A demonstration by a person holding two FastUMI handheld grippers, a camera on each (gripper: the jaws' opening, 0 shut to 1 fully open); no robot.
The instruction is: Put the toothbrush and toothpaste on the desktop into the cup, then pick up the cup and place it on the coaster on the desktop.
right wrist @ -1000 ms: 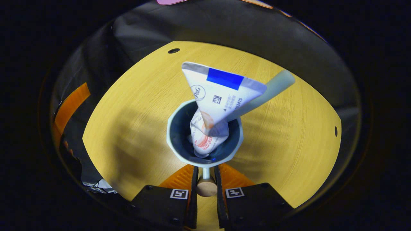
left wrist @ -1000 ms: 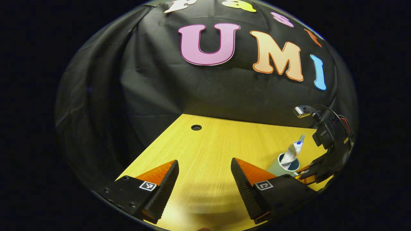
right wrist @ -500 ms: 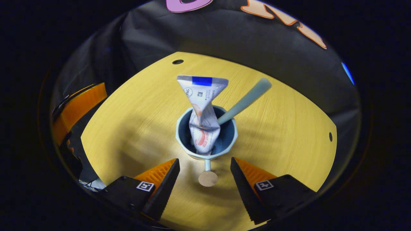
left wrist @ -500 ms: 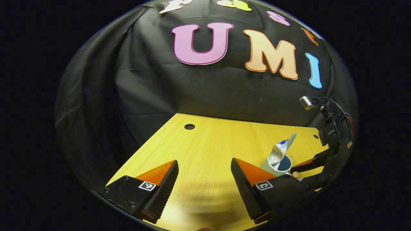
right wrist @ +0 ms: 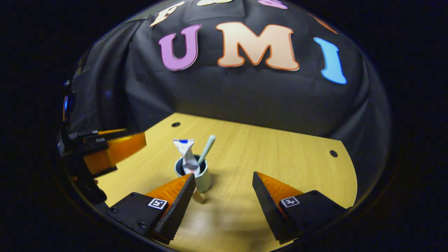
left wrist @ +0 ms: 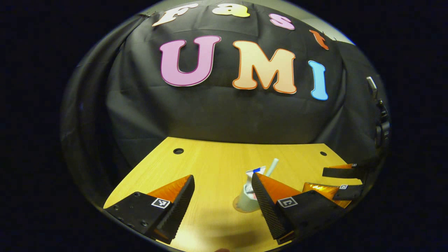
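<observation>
In my right gripper view, the pale green ceramic cup (right wrist: pixel 196 175) stands at 10 o'clock from my right gripper (right wrist: pixel 224 192), holding the crumpled white toothpaste tube (right wrist: pixel 187 154) and pale green toothbrush (right wrist: pixel 207 148). A thin round coaster (left wrist: pixel 241 209) shows under it in my left gripper view. My right gripper and left gripper (left wrist: pixel 223 194) both gape wide, gripping nothing, over the yellow wooden desktop (right wrist: pixel 280 157).

Yellow desktop (right wrist: pixel 280 157) — cup (right wrist: pixel 201 176) atop

1 cup (right wrist: pixel 202 176), 1 toothpaste (right wrist: pixel 188 155), 1 toothbrush (right wrist: pixel 207 148), 2 tools.

Matt wood-grain desktop (right wrist: pixel 273 157); smooth glossy cup (right wrist: pixel 203 178).
</observation>
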